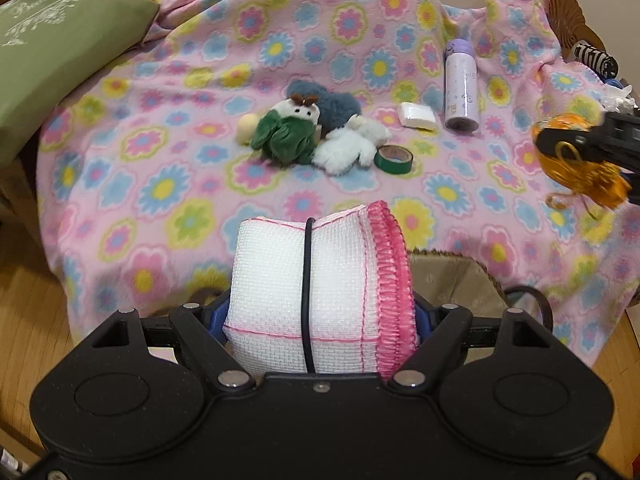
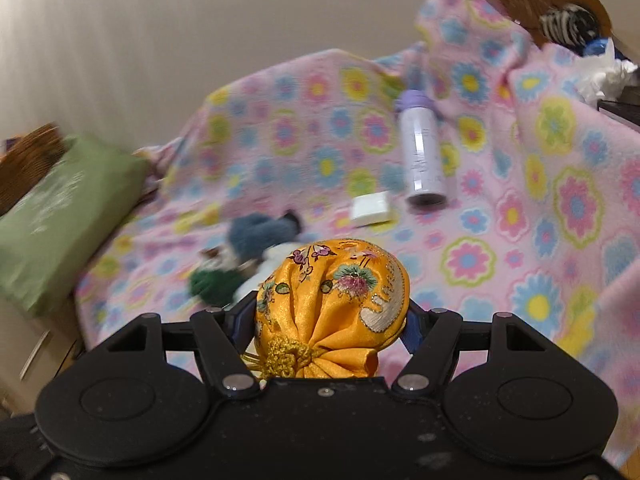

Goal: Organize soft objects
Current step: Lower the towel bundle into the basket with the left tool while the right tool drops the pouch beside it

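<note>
My left gripper point(image 1: 320, 312) is shut on a rolled white cloth with a pink frilled edge point(image 1: 316, 288), bound by a black band, held above a lined basket point(image 1: 448, 280). My right gripper point(image 2: 332, 320) is shut on an orange embroidered satin pouch point(image 2: 332, 304); the pouch also shows in the left wrist view point(image 1: 580, 156) at the far right. On the flowered blanket point(image 1: 168, 152) lie a green-and-white plush point(image 1: 288, 128), a blue fluffy toy point(image 1: 324, 102) and a white plush point(image 1: 352, 144).
A purple bottle point(image 1: 461, 84), a white block point(image 1: 417, 115), a green tape roll point(image 1: 394, 159) and a small beige ball point(image 1: 247, 125) lie on the blanket. A green pillow point(image 1: 60, 48) sits at left. A wicker frame with clutter point(image 1: 588, 44) is at right.
</note>
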